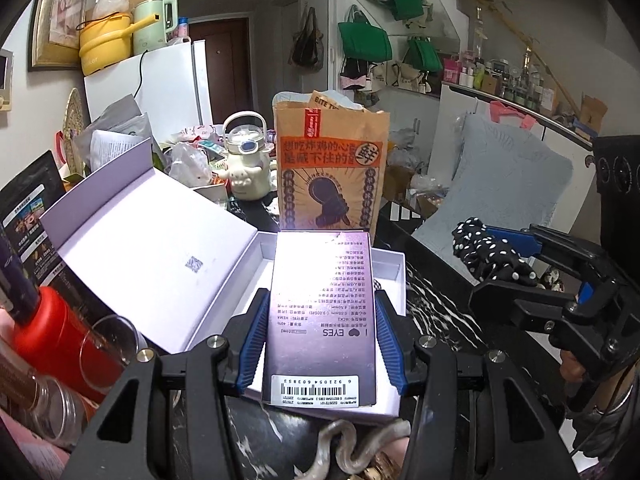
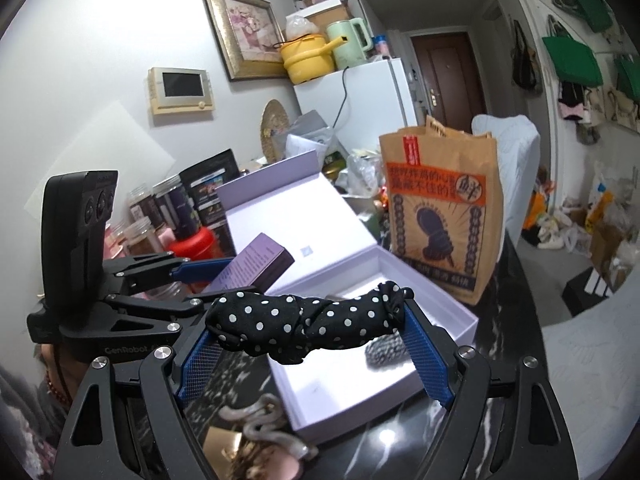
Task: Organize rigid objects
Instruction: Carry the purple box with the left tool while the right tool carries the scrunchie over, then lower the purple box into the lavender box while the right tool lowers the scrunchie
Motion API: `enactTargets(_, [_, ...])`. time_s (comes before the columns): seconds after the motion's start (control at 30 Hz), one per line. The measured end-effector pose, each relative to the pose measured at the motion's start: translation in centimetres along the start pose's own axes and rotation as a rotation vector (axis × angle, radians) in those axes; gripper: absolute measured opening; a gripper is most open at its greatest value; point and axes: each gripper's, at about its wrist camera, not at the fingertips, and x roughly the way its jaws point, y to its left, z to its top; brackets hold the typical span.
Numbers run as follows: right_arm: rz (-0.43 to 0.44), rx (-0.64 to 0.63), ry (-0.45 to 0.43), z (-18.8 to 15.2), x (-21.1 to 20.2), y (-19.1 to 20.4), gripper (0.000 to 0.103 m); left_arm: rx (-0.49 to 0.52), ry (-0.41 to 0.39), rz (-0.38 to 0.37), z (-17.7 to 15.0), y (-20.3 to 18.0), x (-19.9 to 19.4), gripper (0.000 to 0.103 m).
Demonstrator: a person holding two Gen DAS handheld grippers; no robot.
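Observation:
My left gripper (image 1: 320,340) is shut on a purple carton (image 1: 322,312) printed "EYES", held tilted over the open white gift box (image 1: 390,264). The carton also shows in the right wrist view (image 2: 256,266), with the left gripper (image 2: 208,272) behind it. My right gripper (image 2: 316,340) is shut on a black polka-dot fabric bundle (image 2: 304,322), held across its fingers above the box's tray (image 2: 360,380). It shows at the right of the left wrist view (image 1: 488,252). A small grey knitted item (image 2: 384,350) lies in the tray.
The box lid (image 1: 152,256) stands open to the left. A brown paper bag (image 1: 332,168) stands behind the box. A red container (image 1: 60,340) and glass jars (image 1: 52,404) crowd the left. A pale snake-shaped clip (image 2: 264,420) lies on the black marble tabletop (image 1: 436,312).

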Motion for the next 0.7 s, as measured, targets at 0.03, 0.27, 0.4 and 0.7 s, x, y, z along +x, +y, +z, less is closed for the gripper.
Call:
enactTargets(0.03, [-0.005, -0.005, -0.002, 0.2, 0.1, 0.0, 0.085, -0.001, -0.003, 0.002, 0.2, 0.2, 0.2, 0.050])
enactTargets(0.27, [-0.013, -0.010, 0.000, 1.3, 1.3, -0.6, 0.085, 0.006, -0.004, 0.017, 1.1, 1.1, 1.4, 0.050])
enactTargets(0.4, [-0.024, 0.001, 0.009, 1.4, 2.1, -1.2, 0.085, 0.005, 0.002, 0.027, 1.3, 1.5, 2.4, 0.050])
enactTargets(0.7, [-0.050, 0.035, 0.042, 1.0, 4.1, -2.7, 0.085, -0.003, 0.040, 0.028, 1.1, 2.1, 4.7, 0.050])
